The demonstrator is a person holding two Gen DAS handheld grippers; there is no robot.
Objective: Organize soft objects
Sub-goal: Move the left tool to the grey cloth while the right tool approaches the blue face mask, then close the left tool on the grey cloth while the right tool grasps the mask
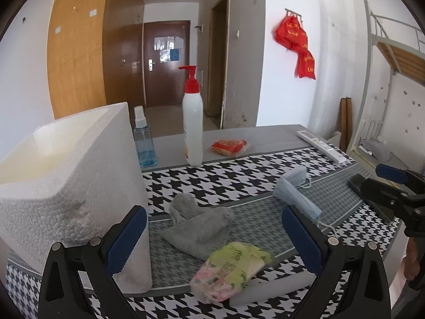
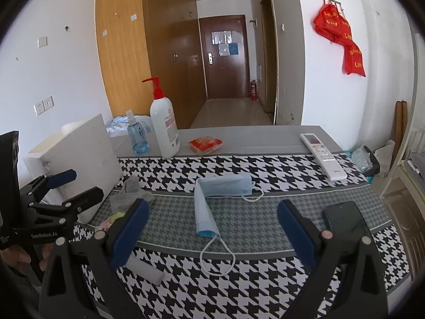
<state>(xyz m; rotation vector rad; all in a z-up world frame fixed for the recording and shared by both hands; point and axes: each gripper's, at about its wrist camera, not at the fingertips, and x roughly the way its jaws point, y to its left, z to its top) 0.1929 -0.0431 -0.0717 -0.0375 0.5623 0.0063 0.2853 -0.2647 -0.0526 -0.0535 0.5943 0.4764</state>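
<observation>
A grey sock lies crumpled on the houndstooth cloth, with a green and pink tissue pack just in front of it. My left gripper is open and empty, its jaws either side of both. A white foam box stands to the left. A blue face mask lies folded on the cloth, in front of my right gripper, which is open and empty. The mask also shows in the left wrist view, as does the right gripper.
A white pump bottle, a blue spray bottle and a red snack packet stand at the back. A white remote lies at the right. A black phone lies by my right finger. A white tube lies near the left finger.
</observation>
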